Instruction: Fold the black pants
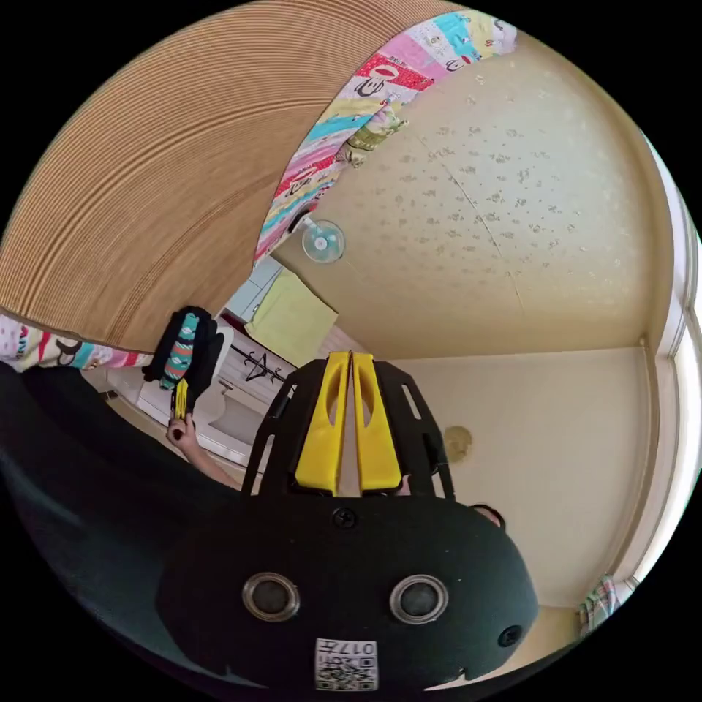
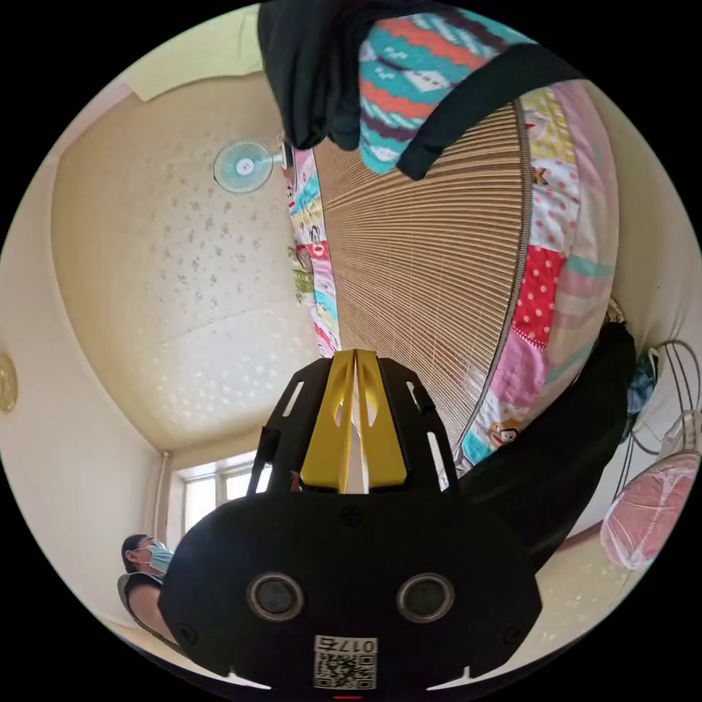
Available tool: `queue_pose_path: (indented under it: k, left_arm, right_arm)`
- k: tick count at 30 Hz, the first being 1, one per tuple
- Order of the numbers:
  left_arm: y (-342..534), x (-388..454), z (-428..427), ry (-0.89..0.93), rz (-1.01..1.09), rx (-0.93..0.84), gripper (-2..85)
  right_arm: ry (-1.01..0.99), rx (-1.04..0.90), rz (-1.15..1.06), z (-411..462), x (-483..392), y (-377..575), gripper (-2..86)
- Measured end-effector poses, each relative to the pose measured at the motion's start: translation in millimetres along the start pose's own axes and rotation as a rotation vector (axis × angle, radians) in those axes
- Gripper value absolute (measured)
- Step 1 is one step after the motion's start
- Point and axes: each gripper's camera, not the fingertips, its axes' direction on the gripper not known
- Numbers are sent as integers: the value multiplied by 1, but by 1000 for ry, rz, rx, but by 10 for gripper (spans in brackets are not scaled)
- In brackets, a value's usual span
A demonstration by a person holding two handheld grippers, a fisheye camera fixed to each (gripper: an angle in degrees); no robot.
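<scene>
Black pants (image 2: 556, 468) hang as a dark fold at about four o'clock of my right gripper (image 2: 355, 358), off the quilt edge (image 2: 556, 256) and beside the jaws, not between them. Their long axis I cannot tell. Both pairs of jaws are pressed together on nothing, my left gripper (image 1: 351, 362) likewise, with dark cloth at its eight o'clock

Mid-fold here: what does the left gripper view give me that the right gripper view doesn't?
Left gripper view: the right gripper in a hand, and a yellow-green cloth. Right gripper view: a person by a window. Both: black pants, wall fan, bamboo mat, patchwork quilt, and each view's own fingers closed, as on the left gripper.
</scene>
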Motion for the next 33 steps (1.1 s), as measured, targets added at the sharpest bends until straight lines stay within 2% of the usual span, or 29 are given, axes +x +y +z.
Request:
queue_pose_path:
  k: [4,7,9,12,14,15,17,19,22,24,26,28,30,32,33]
  left_arm:
    - [-2,-19,76,45,-45,-97,-10]
    - [1,-43,111,55,-96,-85,-10]
    - [2,-57,128,40,-131,-87,-10]
    - [5,-78,153,0,-174,-108,-10]
    - [6,-85,163,-24,-178,-102,-10]
    - [7,-89,169,-44,-176,-94,-10]
    - [9,-95,176,-62,-173,-83,-10]
    - [13,-103,184,-59,-175,-75,-10]
    - [18,-110,187,-45,-177,-55,-10]
    - [23,-110,186,-36,-156,-25,-10]
    - [28,-107,182,-35,-125,2,-10]
    - [37,-104,174,-14,-92,50,-10]
    - [44,-104,165,7,-75,104,-10]
    - [50,-104,156,18,-59,161,-10]
    - [54,-106,151,25,-53,198,-10]
  right_arm:
    - [-68,-17,98,-22,55,37,5]
    - [61,-82,167,-35,75,48,5]
    - [150,-136,131,-44,68,41,5]
    - [437,-225,22,-54,27,11,5]
    - [716,-218,-218,-60,-40,-10,6]
    - [780,-206,-292,-60,-58,-13,6]
    - [1030,-115,-537,-60,-121,-15,6]
    - [1161,-114,-638,-55,-143,-18,7]
    - [1135,-202,-697,-50,-142,-13,13]
    - [1034,-171,-702,-56,-145,5,25]
    - [840,-135,-795,-64,-158,45,42]
    - [816,-52,-890,-68,-173,77,43]
    - [966,69,-924,-69,-186,92,62]
    - [1251,264,-830,-68,-187,79,132]
    - [1309,284,-777,-68,-184,70,150]
